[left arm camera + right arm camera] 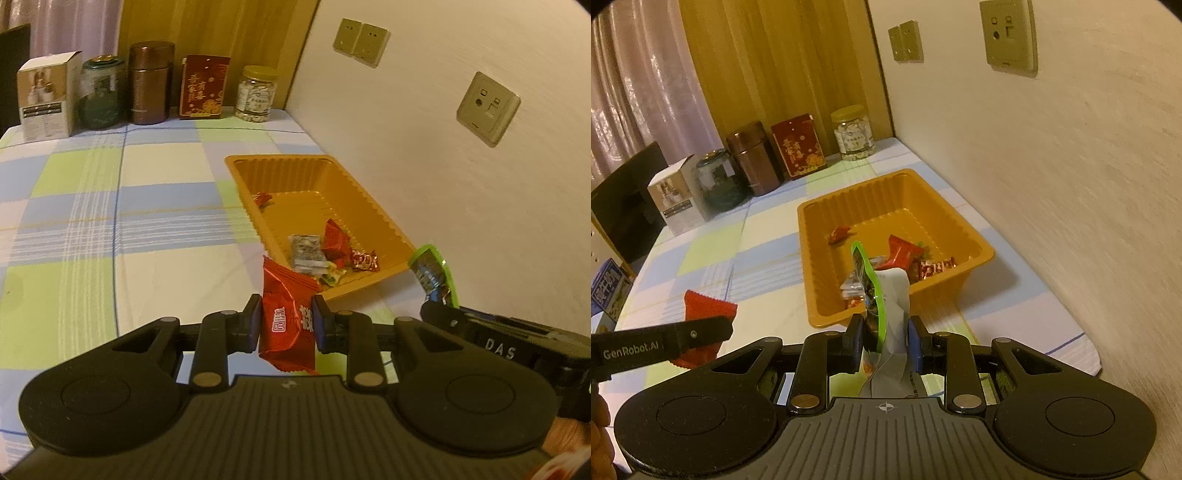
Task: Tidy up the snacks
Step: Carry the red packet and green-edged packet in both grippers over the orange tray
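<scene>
My left gripper [287, 314] is shut on a red snack packet [286, 295], held upright just short of the orange plastic tray's [236, 162] near corner. Several wrapped candies [321, 251] lie in the tray's near end, and one small red candy [263, 198] lies farther back. My right gripper [884, 328] is shut on a green-edged, silver-backed snack packet [873, 291], held over the tray's near rim [812, 258]. In the right wrist view the left gripper [701, 332] with the red packet [705, 304] shows at the left. The right gripper's packet [430, 267] shows at the right of the left wrist view.
A checked cloth [110, 221] covers the table. Along the back stand a white box [46, 96], a green glass jar [101, 96], a brown canister [151, 83], a red box [203, 86] and a yellow-lidded jar [256, 94]. The wall [443, 166] with sockets runs close along the tray's right side.
</scene>
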`<state>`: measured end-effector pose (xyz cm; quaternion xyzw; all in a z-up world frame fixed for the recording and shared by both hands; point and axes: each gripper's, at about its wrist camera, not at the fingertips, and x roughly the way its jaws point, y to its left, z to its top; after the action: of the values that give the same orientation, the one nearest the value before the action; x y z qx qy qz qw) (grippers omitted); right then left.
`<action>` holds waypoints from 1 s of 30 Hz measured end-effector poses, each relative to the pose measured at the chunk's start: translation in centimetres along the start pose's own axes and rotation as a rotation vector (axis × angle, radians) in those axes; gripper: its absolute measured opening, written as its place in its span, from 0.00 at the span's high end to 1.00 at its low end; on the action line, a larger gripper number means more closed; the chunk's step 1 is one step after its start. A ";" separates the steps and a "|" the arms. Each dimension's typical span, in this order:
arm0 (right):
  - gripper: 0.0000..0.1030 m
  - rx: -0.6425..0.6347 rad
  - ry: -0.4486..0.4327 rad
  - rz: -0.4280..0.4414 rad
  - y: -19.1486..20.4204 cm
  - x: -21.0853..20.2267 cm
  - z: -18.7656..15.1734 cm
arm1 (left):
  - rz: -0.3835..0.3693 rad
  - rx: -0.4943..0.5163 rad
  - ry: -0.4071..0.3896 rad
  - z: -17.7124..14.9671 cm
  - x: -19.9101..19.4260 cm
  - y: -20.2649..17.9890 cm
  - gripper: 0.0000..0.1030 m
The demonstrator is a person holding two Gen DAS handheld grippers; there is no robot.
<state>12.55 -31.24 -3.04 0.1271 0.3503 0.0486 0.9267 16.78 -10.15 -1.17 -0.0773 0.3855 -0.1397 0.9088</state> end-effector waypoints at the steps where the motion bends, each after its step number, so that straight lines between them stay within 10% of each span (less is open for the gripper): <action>1: 0.75 0.002 0.001 0.000 -0.2 0.1 0.1 | -0.004 0.003 0.000 0.2 0.2 -0.2 0.76; 30: 0.75 -0.015 -0.014 0.025 -2.9 7.9 8.1 | -0.044 0.067 0.011 8.1 9.8 -3.1 0.76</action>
<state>23.86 -34.22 -2.98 0.1247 0.3420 0.0622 0.9293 28.57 -15.86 -1.46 -0.0546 0.3838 -0.1730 0.9054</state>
